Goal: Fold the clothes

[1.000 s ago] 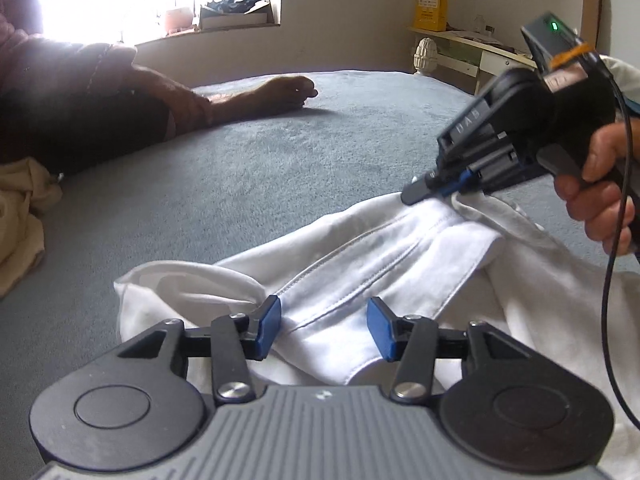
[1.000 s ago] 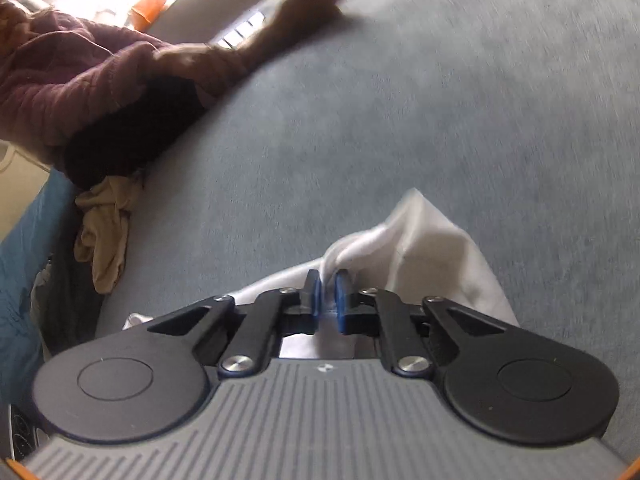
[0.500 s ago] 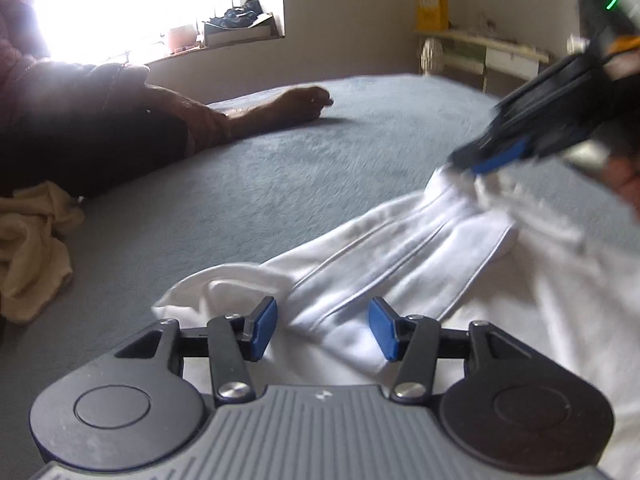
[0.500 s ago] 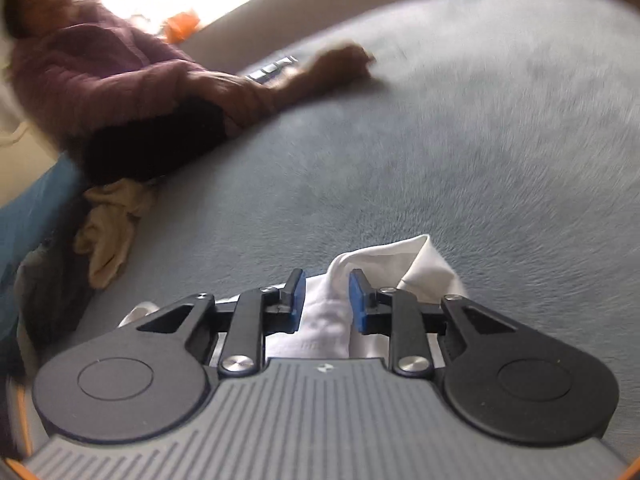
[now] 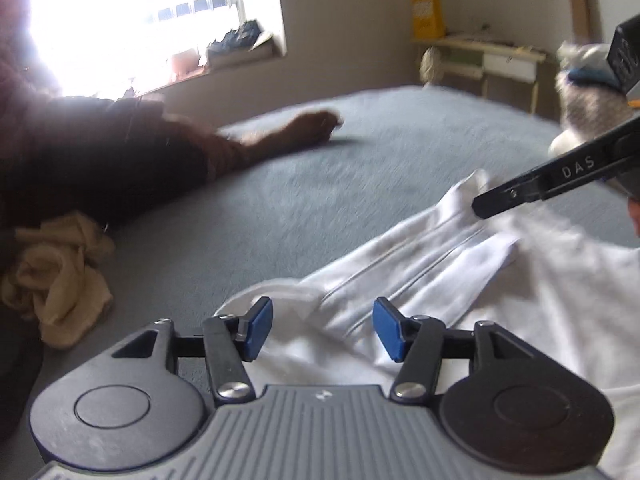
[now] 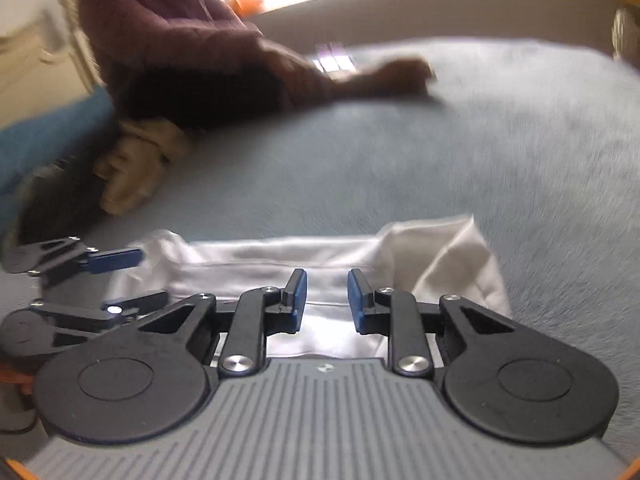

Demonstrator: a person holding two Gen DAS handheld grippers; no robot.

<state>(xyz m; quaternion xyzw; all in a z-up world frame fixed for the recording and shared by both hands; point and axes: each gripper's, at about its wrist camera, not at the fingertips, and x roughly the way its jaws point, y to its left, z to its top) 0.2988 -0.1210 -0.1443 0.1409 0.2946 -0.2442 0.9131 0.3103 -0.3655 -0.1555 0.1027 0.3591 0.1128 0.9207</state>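
Both claws point(image 5: 318, 328) point(image 6: 327, 300) gape over white garment point(image 5: 460, 280); grey-blue bed point(image 5: 320, 184), sunlit window point(image 5: 140, 20).

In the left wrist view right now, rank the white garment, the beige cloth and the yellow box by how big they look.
1. white garment
2. beige cloth
3. yellow box, though it stands far off, so its small look is unsure.

I'm in a bedroom at someone's home: grey-blue bed point(image 5: 360, 184) stretching out ahead of the left gripper point(image 5: 322, 330), bright window point(image 5: 140, 20) with cluttered sill far ahead-left, small desk point(image 5: 492, 56) against the wall ahead-right, person point(image 6: 180, 48) lounging on the bed, beige garment point(image 5: 56, 280) crumpled off to the left.
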